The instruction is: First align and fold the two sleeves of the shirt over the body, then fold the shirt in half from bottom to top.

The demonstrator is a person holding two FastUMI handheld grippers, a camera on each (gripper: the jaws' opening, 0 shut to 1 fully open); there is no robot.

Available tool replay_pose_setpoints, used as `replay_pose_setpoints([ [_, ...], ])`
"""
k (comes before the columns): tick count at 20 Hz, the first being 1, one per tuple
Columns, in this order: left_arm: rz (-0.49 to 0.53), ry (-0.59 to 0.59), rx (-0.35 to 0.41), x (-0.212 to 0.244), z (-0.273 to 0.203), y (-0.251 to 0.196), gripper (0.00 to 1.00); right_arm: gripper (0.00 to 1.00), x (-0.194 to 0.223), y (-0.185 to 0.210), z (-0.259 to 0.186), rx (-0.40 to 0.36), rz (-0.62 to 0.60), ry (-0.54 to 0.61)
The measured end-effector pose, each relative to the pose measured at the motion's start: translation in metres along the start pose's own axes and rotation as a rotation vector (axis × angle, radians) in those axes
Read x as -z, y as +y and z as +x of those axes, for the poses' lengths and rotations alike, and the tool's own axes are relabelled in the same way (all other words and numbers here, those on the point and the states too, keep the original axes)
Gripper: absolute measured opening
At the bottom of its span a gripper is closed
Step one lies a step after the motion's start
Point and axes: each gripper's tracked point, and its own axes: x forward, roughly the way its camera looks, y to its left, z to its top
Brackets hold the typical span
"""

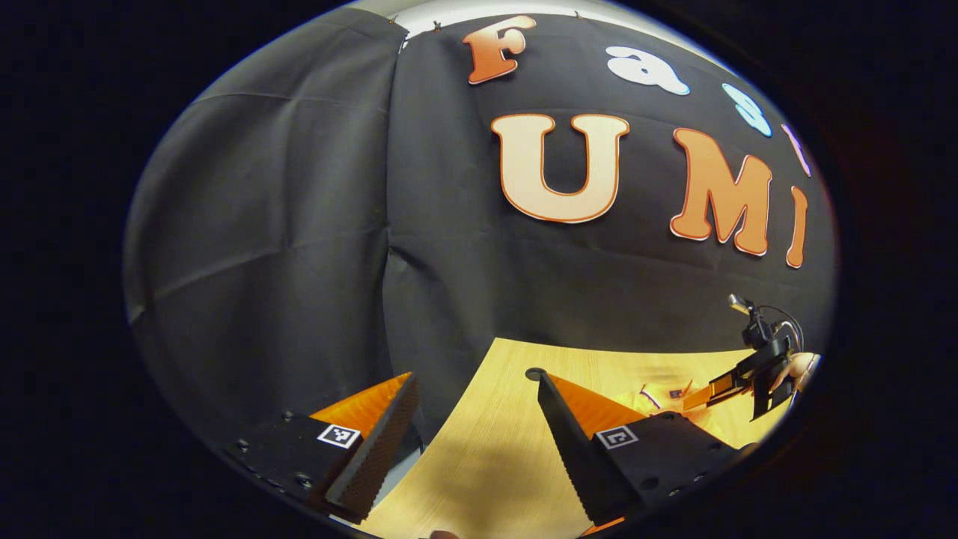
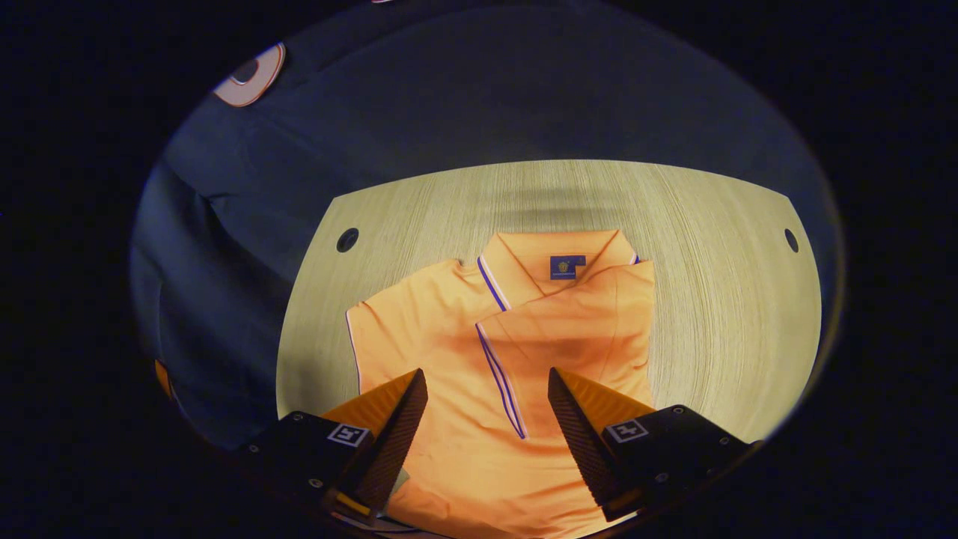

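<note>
An orange polo shirt [image 2: 464, 337] with blue-and-white trim lies flat on the wooden table [image 2: 733, 299], collar at the far side. Its right sleeve [image 2: 584, 329] is folded over the body, while the left sleeve [image 2: 389, 322] lies spread out. My right gripper [image 2: 486, 385] hovers open above the shirt's middle with nothing between its fingers. My left gripper [image 1: 475, 393] is open over the table's left edge, holding nothing. In the left gripper view a strip of the shirt [image 1: 658, 395] shows at far right, with the other gripper [image 1: 737, 382] and a hand above it.
Black cloth walls [image 1: 299, 224] close the booth behind and to the left of the table. Round cable holes [image 2: 346, 239] sit near the table's far corners. Bare wood surrounds the shirt on the right and far sides.
</note>
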Motion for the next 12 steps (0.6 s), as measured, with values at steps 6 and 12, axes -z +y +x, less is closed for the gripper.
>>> replay_pose_setpoints([
  [6,0.009,0.017,0.047,0.001,0.006,-0.038,0.98,0.99,-0.024,-0.015,-0.051,0.013,-0.021,-0.135],
  [12,0.026,0.08,0.131,0.015,0.026,-0.089,0.98,0.99,-0.058,-0.047,-0.13,0.036,-0.007,-0.346],
])
